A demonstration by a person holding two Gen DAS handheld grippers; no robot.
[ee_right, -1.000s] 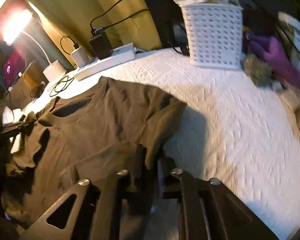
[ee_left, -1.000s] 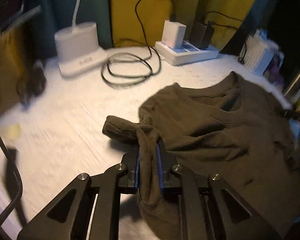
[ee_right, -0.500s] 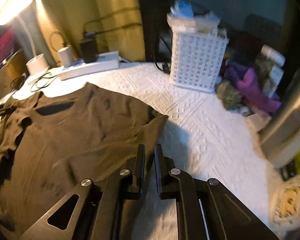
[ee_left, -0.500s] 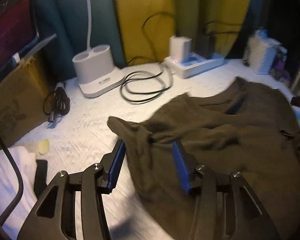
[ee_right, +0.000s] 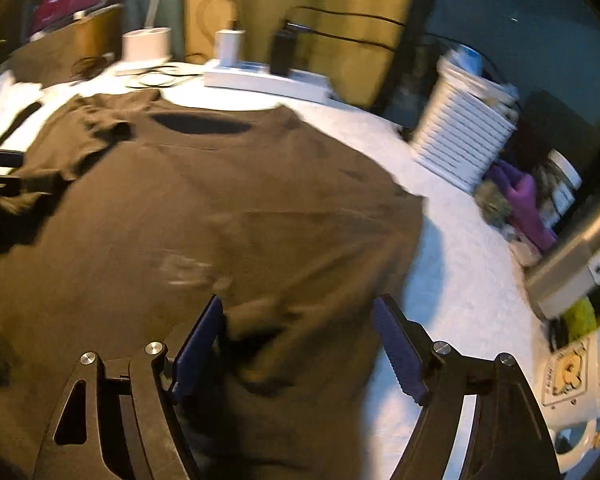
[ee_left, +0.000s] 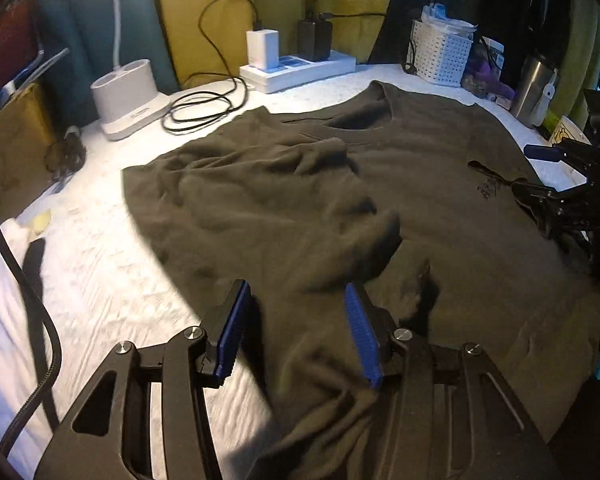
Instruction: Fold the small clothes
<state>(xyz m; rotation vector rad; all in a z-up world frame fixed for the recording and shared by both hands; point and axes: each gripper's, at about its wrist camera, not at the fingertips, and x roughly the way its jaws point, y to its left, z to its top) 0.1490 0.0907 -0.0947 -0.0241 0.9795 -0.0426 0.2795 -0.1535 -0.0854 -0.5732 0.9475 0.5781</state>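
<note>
The left gripper [ee_left: 296,320] and right gripper [ee_right: 300,344] both gape wide, each straddling loose cloth of the dark shirt [ee_left: 340,208] without pinching it. The shirt lies spread on the white bench [ee_left: 108,272], seemingly front up, collar toward the power strip [ee_left: 300,70] and basket [ee_right: 464,136]

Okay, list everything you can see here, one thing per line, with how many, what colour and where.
T-shirt: one, dark olive-brown, spread on the white bedcover, neck toward the curtains.
Bedcover: one, white, textured, under everything.
Power strip: one, white, by the curtains, with a white charger and a black charger plugged in.
Cable: one, black, coiled left of the strip.
Lamp base: one, white, far left.
Basket: one, white, perforated, far right.
Metal flask: one, silver, right edge.
Curtains: yellow and teal, behind.
Left tool: one, black with blue pads, open over the shirt.
Right tool: one, same, open over the shirt's right edge.
</note>
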